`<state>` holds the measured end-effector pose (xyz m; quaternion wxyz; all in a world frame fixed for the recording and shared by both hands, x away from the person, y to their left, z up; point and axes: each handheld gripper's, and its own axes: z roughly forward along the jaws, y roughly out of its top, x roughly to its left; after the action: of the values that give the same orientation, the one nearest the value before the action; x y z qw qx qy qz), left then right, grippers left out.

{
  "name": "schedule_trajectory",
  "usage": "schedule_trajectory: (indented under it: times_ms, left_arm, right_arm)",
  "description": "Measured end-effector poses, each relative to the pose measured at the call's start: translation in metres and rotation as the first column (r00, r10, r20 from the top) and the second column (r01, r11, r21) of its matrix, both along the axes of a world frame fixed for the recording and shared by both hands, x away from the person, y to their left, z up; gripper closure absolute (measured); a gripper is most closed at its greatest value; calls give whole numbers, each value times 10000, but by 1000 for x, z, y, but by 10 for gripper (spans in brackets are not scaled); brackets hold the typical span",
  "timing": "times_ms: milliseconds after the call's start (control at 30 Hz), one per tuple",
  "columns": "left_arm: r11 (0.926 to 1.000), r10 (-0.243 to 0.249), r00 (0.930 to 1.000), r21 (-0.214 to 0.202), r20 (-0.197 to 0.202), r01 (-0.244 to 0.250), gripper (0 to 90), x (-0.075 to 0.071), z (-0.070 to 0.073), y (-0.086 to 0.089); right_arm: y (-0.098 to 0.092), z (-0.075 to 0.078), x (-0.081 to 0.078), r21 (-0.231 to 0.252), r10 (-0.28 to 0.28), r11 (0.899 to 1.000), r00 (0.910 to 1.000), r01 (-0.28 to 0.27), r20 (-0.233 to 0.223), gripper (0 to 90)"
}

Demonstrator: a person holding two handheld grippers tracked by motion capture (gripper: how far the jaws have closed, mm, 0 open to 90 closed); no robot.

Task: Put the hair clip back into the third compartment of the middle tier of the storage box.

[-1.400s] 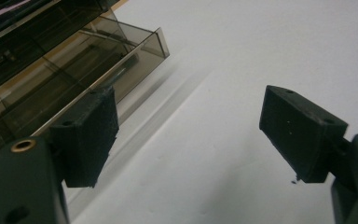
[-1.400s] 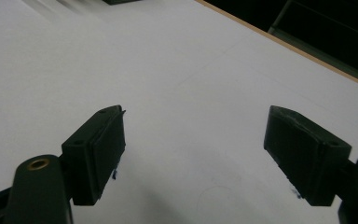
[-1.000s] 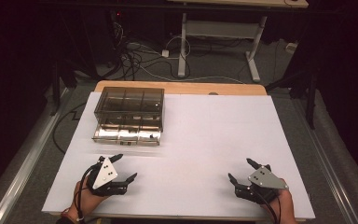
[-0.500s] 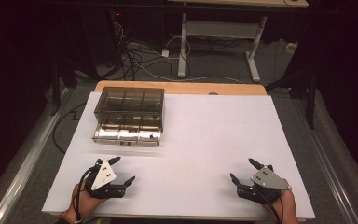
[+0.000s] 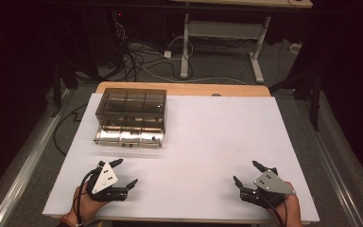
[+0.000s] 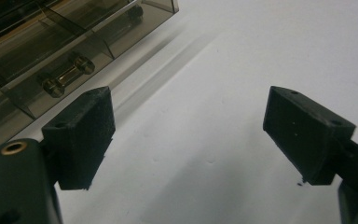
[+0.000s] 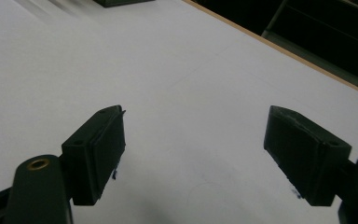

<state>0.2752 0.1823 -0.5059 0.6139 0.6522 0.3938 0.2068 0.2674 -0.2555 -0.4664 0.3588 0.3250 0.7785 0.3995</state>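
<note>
A smoky clear plastic drawer box (image 5: 130, 117) stands at the back left of the white table sheet (image 5: 208, 142). Its lower drawers face me, each with a small metal handle (image 6: 68, 74). My left gripper (image 5: 126, 173) rests near the front left edge, open, with nothing between its jaws; the box (image 6: 51, 51) lies just beyond it, to its upper left. My right gripper (image 5: 249, 173) sits near the front right edge, open and empty. In the right gripper view the jaws stand wide apart over bare white sheet (image 7: 191, 93).
The wooden table edge (image 5: 179, 88) shows beyond the sheet at the back. Cables (image 5: 137, 52) and a desk frame (image 5: 222, 33) lie on the dark floor behind. A metal rail (image 5: 23, 165) runs along the left side.
My left gripper has shifted slightly toward the near edge. The right gripper has barely moved. Both stay open.
</note>
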Motion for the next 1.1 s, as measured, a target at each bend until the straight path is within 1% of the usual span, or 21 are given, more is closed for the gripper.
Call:
schedule_trajectory:
  times_ms: [133, 200, 267, 467, 600, 700, 800, 933, 1100]
  left_arm:
    - [10000, 8, 10000, -93, -17, -8, 157, 2, 1, 0]
    - [10000, 32, 10000, -36, 20, -32, 157, 3, 1, -1]
    - [9999, 7, 10000, -127, 16, -7, 157, 3, 2, 0]
    - [10000, 10, 10000, -94, -30, -10, 157, 3, 1, 1]
    - [10000, -13, 10000, 23, -74, 13, 158, 3, 0, 0]
    - [10000, -19, 10000, 34, -28, 19, 157, 2, 1, -1]
    - [10000, 20, 10000, 31, -54, -20, 158, 2, 1, -2]
    - [9999, 15, 10000, 128, -53, -14, 158, 3, 0, -2]
    - [9999, 37, 9999, 129, -126, -36, 157, 5, 0, -2]
  right_arm:
    - [0, -1, 2, 18, -29, 10000, 10000, 29, -84, 208]
    - [0, -2, 2, 12, -13, 10000, 10000, 13, -94, 208]
    - [0, -2, 2, 21, 1, 10000, 10000, 0, -88, 208]
    - [1, -2, 3, 8, -22, 10000, 9999, 22, -112, 208]
    - [2, -2, 3, 11, 40, 10000, 9999, -40, -105, 209]
    - [2, -2, 3, -31, 56, 10000, 9999, -56, -116, 208]
    - [0, -2, 2, 23, 63, 10000, 9999, -63, -100, 209]
    - [-1, -1, 2, 29, 57, 10000, 10000, -57, -75, 208]
    - [-2, -3, 3, 31, 45, 10000, 9999, -45, -149, 208]
